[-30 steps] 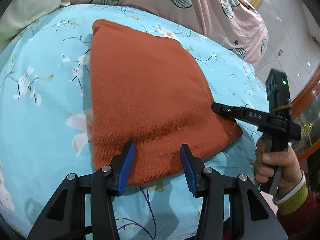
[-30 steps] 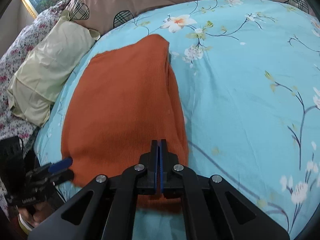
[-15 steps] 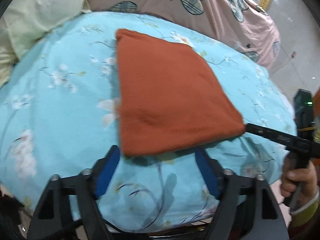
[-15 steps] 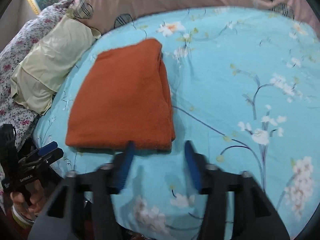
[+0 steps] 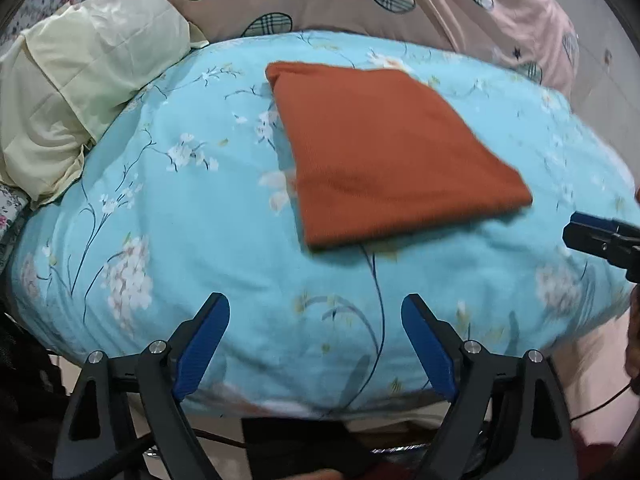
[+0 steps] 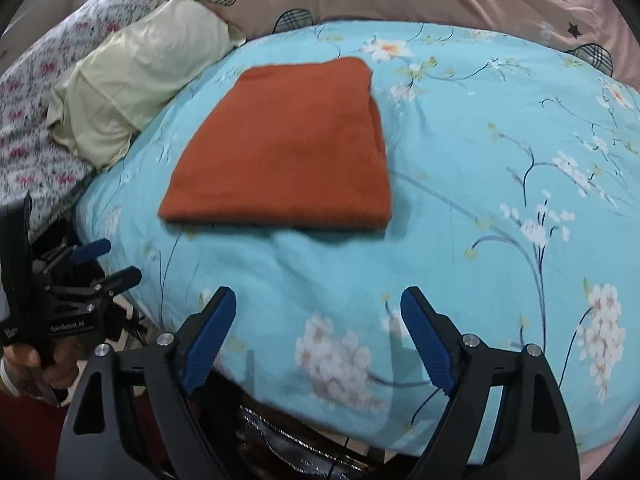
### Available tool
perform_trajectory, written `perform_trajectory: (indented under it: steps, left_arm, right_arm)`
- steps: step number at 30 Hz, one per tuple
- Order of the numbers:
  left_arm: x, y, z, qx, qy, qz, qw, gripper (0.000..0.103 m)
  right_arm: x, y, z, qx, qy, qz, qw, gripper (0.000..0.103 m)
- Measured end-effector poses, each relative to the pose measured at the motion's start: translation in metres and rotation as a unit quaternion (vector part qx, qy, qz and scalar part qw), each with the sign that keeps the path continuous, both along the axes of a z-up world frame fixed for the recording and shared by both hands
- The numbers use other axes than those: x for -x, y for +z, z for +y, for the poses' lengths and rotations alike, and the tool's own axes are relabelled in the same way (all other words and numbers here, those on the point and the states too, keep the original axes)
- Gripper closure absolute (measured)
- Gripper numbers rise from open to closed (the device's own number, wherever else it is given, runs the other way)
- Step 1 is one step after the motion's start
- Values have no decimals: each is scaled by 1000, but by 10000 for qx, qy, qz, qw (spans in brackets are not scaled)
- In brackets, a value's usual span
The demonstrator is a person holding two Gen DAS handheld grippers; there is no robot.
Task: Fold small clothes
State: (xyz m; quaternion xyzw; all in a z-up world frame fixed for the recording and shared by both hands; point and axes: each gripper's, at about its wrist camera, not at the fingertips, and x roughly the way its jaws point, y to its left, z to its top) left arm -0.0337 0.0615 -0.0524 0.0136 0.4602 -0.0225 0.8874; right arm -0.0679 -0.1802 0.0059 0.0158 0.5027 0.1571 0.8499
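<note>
Left wrist view: a cream pillow (image 5: 76, 92) lies at far left, then bare blue floral bedcover (image 5: 192, 216), then the folded orange garment (image 5: 384, 148), flat and squared, apparently several layers thick, its long axis running away toward the pink quilt (image 5: 400, 0). The left gripper (image 5: 316, 316) gapes wide, holding nothing, near the bed's front edge. The right gripper (image 6: 318, 308) is likewise spread and empty, well apart from the garment.
</note>
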Motion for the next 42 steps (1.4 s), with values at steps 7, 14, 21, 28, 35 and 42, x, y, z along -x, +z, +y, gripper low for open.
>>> perform_trajectory:
  steps: [7, 14, 21, 28, 35, 42]
  left_arm:
    - [6, 1, 6, 47, 40, 122, 9999, 12]
    - [3, 32, 7, 11, 54, -216, 9998, 11]
    - [-6, 52, -1, -214, 13, -416, 9989, 2]
    - [-25, 35, -4, -471, 249, -107, 9985, 2]
    - [-33, 22, -6, -626, 278, 103, 9976, 2]
    - [-44, 27, -11, -725, 220, 57, 9971, 2]
  right_arm:
    - [10, 4, -1, 71, 124, -35, 9999, 15]
    - [6, 29, 4, 163, 365, -443, 9982, 3]
    - [-10, 19, 12, 177, 460, -372, 9981, 2]
    - [-19, 4, 11, 175, 471, -228, 9985, 2]
    - [-35, 1, 8, 121, 440, -137, 9989, 2]
    - [-53, 9, 13, 116, 502, -224, 9984, 2]
